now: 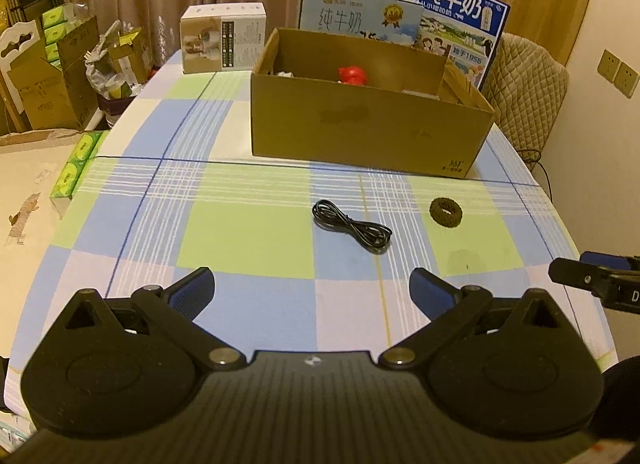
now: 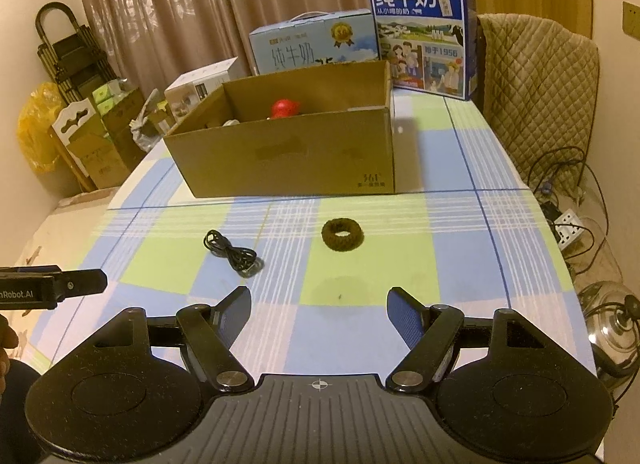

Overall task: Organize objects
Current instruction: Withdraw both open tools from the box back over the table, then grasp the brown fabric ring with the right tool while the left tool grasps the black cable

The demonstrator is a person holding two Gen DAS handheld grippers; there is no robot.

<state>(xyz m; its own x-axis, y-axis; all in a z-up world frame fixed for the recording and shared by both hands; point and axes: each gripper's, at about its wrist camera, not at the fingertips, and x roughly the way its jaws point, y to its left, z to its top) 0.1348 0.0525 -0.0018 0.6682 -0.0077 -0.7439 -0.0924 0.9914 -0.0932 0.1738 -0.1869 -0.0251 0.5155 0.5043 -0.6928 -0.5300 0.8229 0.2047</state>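
Blue-padded, each hand-held gripper, left (image 1: 311, 284) and right (image 2: 319, 304), gapes wide, empty, above the checked tablecloth (image 1: 248, 232).

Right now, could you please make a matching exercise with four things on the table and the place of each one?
Things:
1. coiled black cable
2. dark brown braided ring
3. round red object
4. dark blue milk carton

Places:
A. inside the open brown cardboard box
B. on the cloth, left of the ring
C. standing behind the box
D. on a green square, in front of the right tool

Pairs: 1-B, 2-D, 3-A, 4-C
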